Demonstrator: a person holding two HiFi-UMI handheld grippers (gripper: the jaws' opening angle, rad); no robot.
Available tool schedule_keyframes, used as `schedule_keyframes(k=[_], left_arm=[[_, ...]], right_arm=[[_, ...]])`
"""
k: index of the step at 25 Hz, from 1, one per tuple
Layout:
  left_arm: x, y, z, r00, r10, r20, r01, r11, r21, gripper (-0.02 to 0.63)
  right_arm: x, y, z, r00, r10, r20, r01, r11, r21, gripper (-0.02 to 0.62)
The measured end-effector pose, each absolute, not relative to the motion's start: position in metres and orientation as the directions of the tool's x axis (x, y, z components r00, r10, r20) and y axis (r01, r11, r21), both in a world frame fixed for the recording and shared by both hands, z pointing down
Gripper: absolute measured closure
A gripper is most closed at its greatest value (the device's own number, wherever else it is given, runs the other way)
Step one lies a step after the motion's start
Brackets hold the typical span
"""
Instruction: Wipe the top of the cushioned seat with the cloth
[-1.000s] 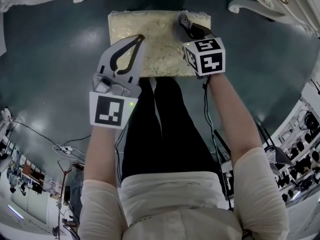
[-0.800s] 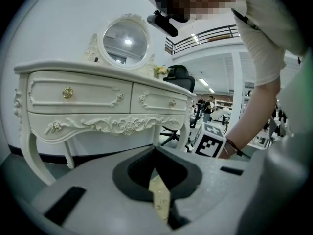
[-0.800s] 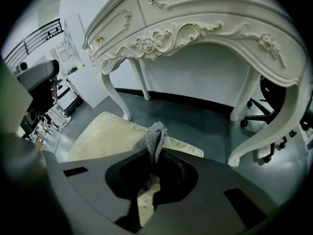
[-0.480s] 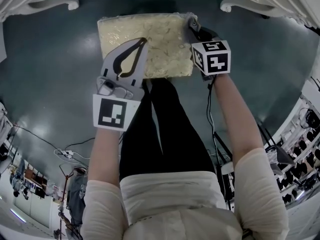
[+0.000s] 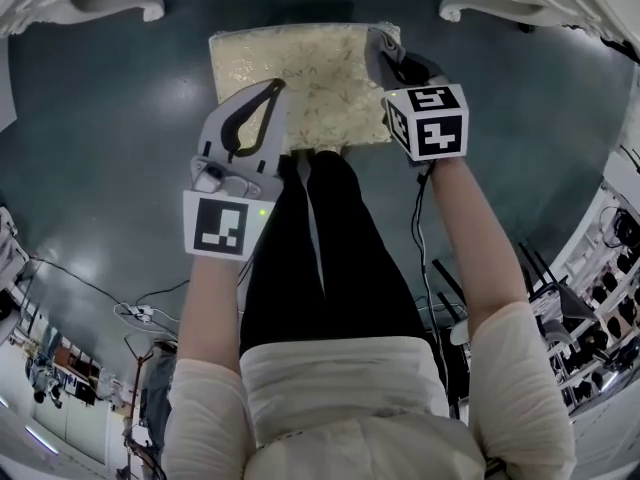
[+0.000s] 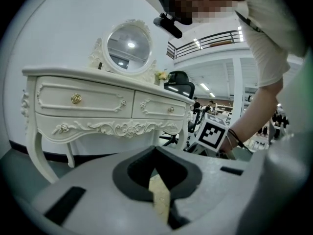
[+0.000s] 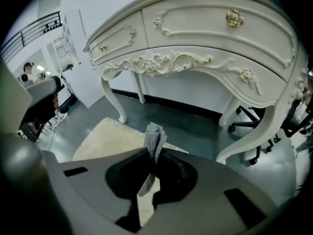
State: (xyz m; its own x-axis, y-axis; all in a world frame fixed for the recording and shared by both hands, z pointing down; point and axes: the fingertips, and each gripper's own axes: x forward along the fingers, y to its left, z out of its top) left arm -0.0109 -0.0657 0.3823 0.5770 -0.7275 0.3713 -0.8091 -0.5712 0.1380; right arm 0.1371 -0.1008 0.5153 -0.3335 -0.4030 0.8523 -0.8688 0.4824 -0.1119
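The cushioned seat (image 5: 310, 68) is a cream, gold-patterned square on the dark floor ahead of my legs. My right gripper (image 5: 377, 38) is over the seat's far right corner, shut on a folded grey cloth (image 7: 154, 140) that sticks up between its jaws. In the right gripper view the seat (image 7: 110, 140) lies below and to the left. My left gripper (image 5: 276, 87) hovers over the seat's near left part, jaws shut with nothing in them. A sliver of the seat (image 6: 160, 199) shows behind the left gripper (image 6: 155, 151).
A white carved dressing table (image 7: 195, 43) with drawers stands just beyond the seat, its legs (image 5: 110, 3) near the far corners. A round mirror (image 6: 128, 47) sits on top. An office chair base (image 7: 244, 126) is behind the table. Cables (image 5: 140, 313) lie on the floor.
The right gripper with the cloth has slid right across the seat toward its far right corner. The left gripper has stayed about where it was.
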Motion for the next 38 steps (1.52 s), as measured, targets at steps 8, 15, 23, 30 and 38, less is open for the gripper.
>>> schedule_keyframes(k=[8, 15, 23, 30, 38], left_arm=[[-0.072, -0.038, 0.376, 0.572, -0.718, 0.396, -0.808, -0.576, 0.124, 0.604], [-0.128, -0.027, 0.380, 0.548, -0.733, 0.403, -0.827, -0.547, 0.130, 0.604], [-0.177, -0.018, 0.396, 0.508, -0.750, 0.424, -0.853, -0.506, 0.129, 0.604], [-0.188, -0.014, 0.402, 0.492, -0.771, 0.404, -0.869, -0.467, 0.167, 0.604], [-0.166, -0.017, 0.405, 0.504, -0.764, 0.402, -0.862, -0.475, 0.177, 0.604]], right_arm=[[0.040, -0.063, 0.501, -0.447, -0.348, 0.824, -0.832, 0.501, -0.240, 0.568], [-0.042, -0.034, 0.517, -0.509, -0.275, 0.816, -0.798, 0.505, -0.328, 0.569], [-0.107, -0.020, 0.543, -0.539, -0.198, 0.819, -0.765, 0.523, -0.376, 0.568], [-0.113, -0.020, 0.564, -0.520, -0.161, 0.839, -0.747, 0.563, -0.355, 0.569], [-0.086, -0.023, 0.565, -0.501, -0.168, 0.849, -0.761, 0.554, -0.339, 0.568]])
